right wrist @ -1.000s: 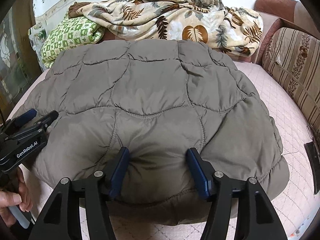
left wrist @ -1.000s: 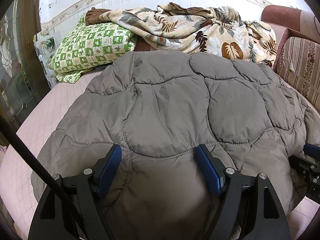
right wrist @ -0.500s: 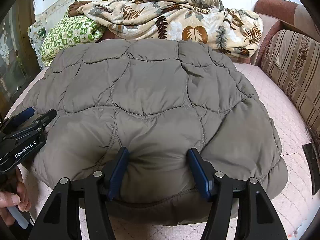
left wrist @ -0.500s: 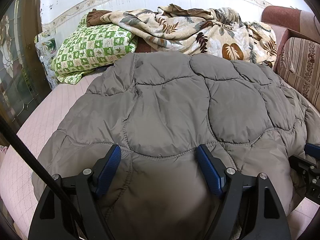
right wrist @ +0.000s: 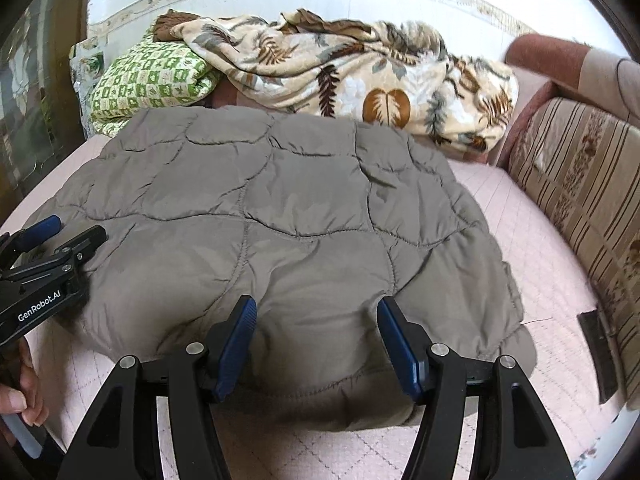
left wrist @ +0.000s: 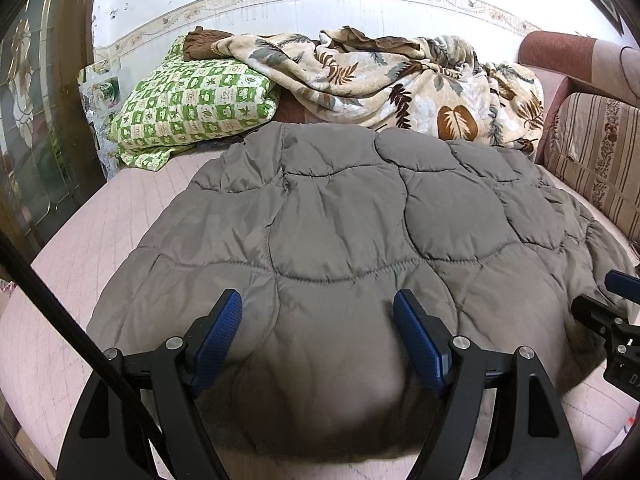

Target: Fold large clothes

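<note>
A puffy grey quilted jacket [left wrist: 340,220] lies spread on the pink bed sheet [left wrist: 80,240], its near edge doubled up thick. My left gripper [left wrist: 316,298] has its blue pads pressed into the near left part of that edge, with padding bulging between them. In the right wrist view the jacket [right wrist: 260,220] fills the middle, and my right gripper [right wrist: 316,303] pinches the near right part of the edge the same way. Each gripper shows in the other's view: the right gripper [left wrist: 612,312] at the right edge, the left gripper [right wrist: 48,248] at the left edge.
A green patterned pillow [left wrist: 192,108] and a crumpled leaf-print blanket [left wrist: 400,80] lie at the bed's far end against the wall. A striped sofa back [right wrist: 580,200] runs along the right side. A person's hand [right wrist: 20,396] holds the left gripper's handle. A glass door [left wrist: 32,120] stands left.
Both cameras have drawn back and up a little, so more of the wall and far bedding shows. The jacket's near edge stays between both pairs of pads.
</note>
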Available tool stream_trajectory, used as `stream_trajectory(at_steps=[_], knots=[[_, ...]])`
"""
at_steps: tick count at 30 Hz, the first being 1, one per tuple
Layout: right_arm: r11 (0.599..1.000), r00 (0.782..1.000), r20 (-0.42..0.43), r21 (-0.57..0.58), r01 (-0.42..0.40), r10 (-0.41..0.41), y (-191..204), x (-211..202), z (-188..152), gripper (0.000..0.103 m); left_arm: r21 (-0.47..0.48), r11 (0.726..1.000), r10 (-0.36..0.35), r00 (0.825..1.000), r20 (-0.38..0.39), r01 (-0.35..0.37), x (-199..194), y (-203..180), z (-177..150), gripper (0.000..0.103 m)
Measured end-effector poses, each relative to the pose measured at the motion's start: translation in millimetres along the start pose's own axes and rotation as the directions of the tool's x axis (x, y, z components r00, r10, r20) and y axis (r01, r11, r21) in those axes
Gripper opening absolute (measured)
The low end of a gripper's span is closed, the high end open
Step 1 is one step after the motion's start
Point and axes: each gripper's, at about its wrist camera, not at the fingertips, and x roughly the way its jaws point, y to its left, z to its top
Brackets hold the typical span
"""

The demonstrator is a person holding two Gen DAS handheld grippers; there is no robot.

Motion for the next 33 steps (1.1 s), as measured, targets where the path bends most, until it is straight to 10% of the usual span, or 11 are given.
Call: stream_trajectory(at_steps=[26,33], knots=[[0.999,0.973,0.230,0.039,0.016,-0.025,-5,-100,-46,0.089,-0.021,0.997,-0.069,0.994,0.089,0.071,-128,8,-23,0.099],[0.999,0.972,0.233,0.051,0.012,-0.024,-4,-99,-48,0.089,0.021,0.990,0.136,0.991,0.016,-0.136,-128,-8,-32,0.099]])
